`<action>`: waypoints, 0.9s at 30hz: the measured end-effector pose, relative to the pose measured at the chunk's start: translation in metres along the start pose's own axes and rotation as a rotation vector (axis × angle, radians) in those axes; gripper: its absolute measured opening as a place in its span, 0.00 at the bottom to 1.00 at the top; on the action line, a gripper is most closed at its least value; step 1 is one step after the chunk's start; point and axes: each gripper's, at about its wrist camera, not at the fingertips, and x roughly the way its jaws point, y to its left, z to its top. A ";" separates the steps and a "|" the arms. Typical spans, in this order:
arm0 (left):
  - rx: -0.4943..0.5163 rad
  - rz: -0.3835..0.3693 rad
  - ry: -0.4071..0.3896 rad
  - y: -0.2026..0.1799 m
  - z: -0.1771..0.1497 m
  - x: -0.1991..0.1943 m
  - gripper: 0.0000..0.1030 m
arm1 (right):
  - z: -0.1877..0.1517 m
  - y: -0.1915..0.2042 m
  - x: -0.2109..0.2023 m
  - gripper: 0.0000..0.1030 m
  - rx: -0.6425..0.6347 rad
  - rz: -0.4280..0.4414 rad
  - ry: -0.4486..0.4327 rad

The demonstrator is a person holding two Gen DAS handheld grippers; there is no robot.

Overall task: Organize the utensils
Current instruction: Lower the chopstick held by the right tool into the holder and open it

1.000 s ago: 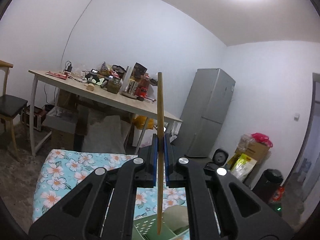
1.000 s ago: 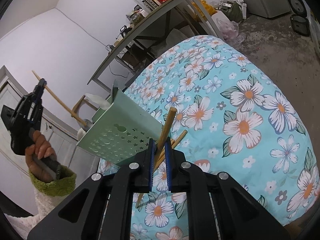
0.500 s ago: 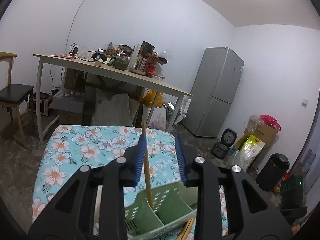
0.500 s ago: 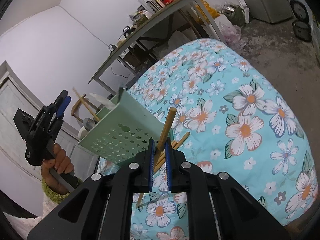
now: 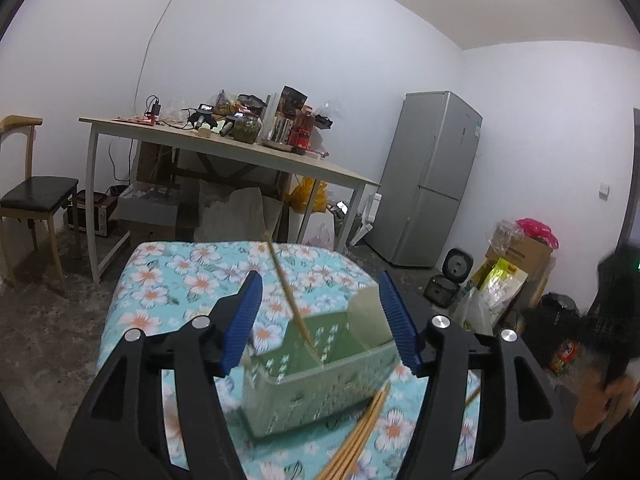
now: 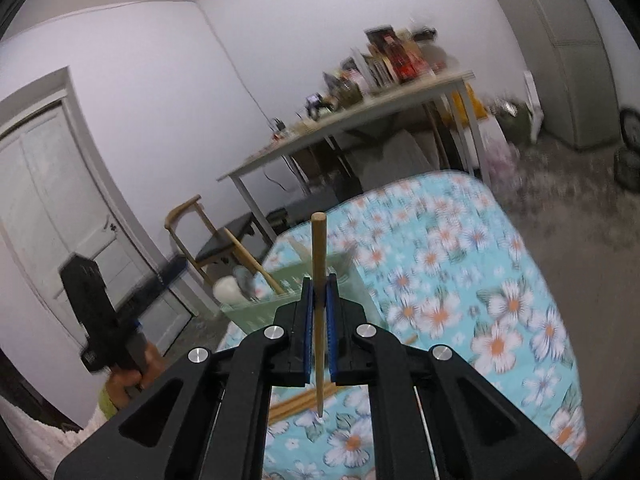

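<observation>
1. The tabletop under its turquoise floral cloth fills the lower middle of my left view and the right half of my right view; everything I'm sorting sits on it.
2. The pale green perforated utensil caddy stands low and centre in my left view; in my right view it shows at centre left, blurred, with a wooden handle and something white poking out.
3. My right claw is pressed together on a wooden chopstick, upright at centre frame, pinched near its middle, its lower tip just above the cloth.
4. My left claw is spread wide with nothing in it; a chopstick in the caddy leans between the blue pads, touching neither.
5. More loose chopsticks lie at the bottom centre, beside the caddy.
6. I judge these sticks light, stiff and smooth, likely to swivel, so I'd pinch near mid-length.
</observation>
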 end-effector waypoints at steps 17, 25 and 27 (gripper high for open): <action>-0.034 0.056 0.159 0.033 -0.076 -0.019 0.57 | 0.080 0.073 -0.008 0.06 -0.194 0.024 -0.193; -0.041 0.061 0.207 0.036 -0.093 -0.013 0.57 | 0.098 0.085 0.050 0.06 -0.244 -0.010 -0.178; -0.049 0.063 0.218 0.038 -0.096 -0.011 0.57 | 0.095 0.087 0.066 0.06 -0.260 -0.030 -0.164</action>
